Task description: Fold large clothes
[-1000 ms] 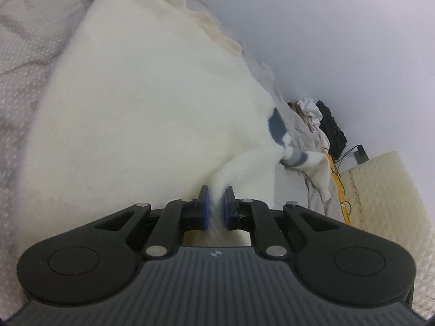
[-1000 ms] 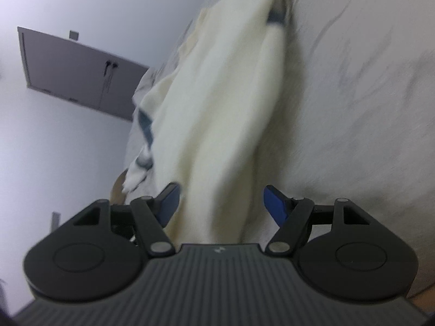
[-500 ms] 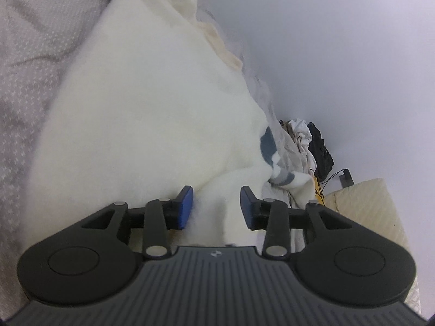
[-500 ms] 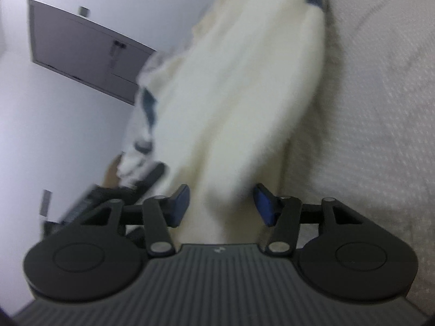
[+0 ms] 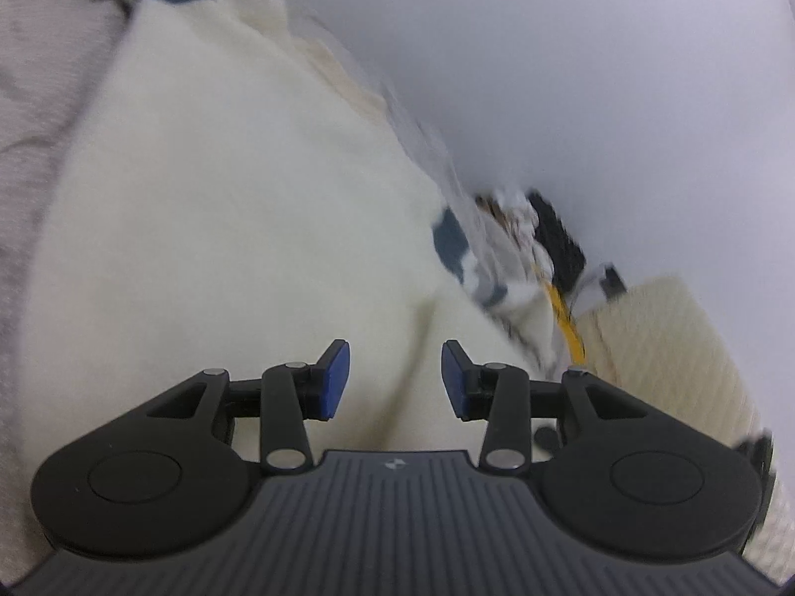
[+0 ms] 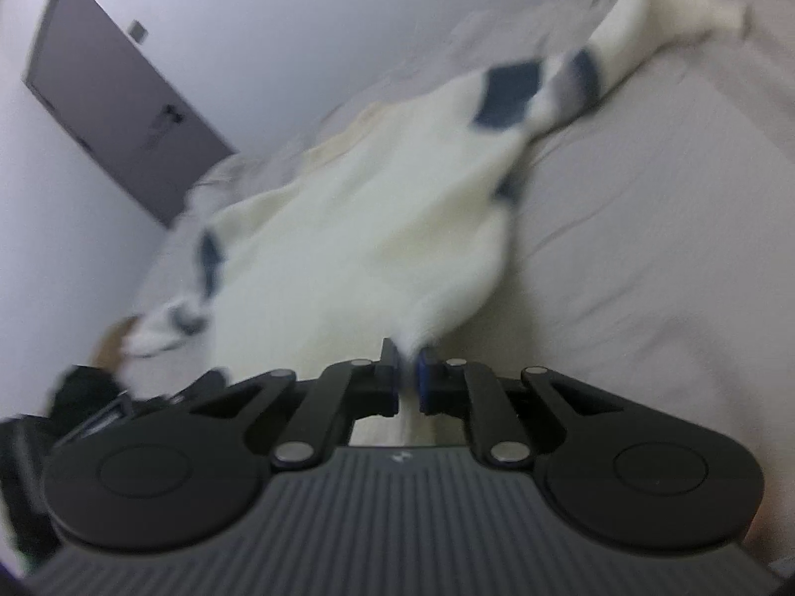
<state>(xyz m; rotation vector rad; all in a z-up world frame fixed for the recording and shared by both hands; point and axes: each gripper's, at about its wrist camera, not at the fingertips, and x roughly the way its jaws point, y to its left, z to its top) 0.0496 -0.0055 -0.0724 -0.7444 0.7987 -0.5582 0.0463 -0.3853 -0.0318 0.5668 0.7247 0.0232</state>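
The right claw is pinching the edge of the fluffy white sweater on the bed. The left claw hangs over it, spread wide, holding nothing.

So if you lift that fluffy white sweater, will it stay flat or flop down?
Probably flop: the sweater already bunches where the right tongs pinch it. It looks thick and fuzzy, so likely grippy, not slippery. Its sleeve would likely dangle.
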